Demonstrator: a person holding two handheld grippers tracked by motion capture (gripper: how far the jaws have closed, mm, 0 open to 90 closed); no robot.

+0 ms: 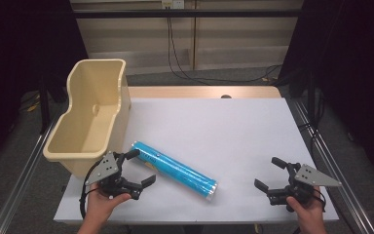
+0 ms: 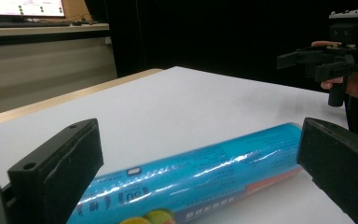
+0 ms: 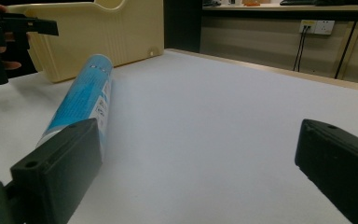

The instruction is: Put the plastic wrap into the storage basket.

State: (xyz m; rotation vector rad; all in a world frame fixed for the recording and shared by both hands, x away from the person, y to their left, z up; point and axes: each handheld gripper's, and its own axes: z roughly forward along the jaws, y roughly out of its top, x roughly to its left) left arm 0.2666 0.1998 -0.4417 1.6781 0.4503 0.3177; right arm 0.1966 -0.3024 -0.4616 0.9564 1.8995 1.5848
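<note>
Blue tube [image 1: 175, 170]: approach step; left gripper [image 1: 137, 168] jaws spread astride its end, untouched. Next: close. Right gripper [image 1: 269, 173] spread, idle.

The blue cylindrical foil-wrapped tube [image 1: 175, 169] lies on the white table [image 1: 233, 131], just right of the cream plastic bin [image 1: 90, 117].

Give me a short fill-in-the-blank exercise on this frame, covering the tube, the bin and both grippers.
1. The blue tube lies on its ____ on the white table.
2. The jaws of the left gripper stand ____ at one end of the tube.
3. The cream bin stands at the table's ____ edge in the high view.
4. The right gripper holds ____.

Missing words: side; open; left; nothing
</note>
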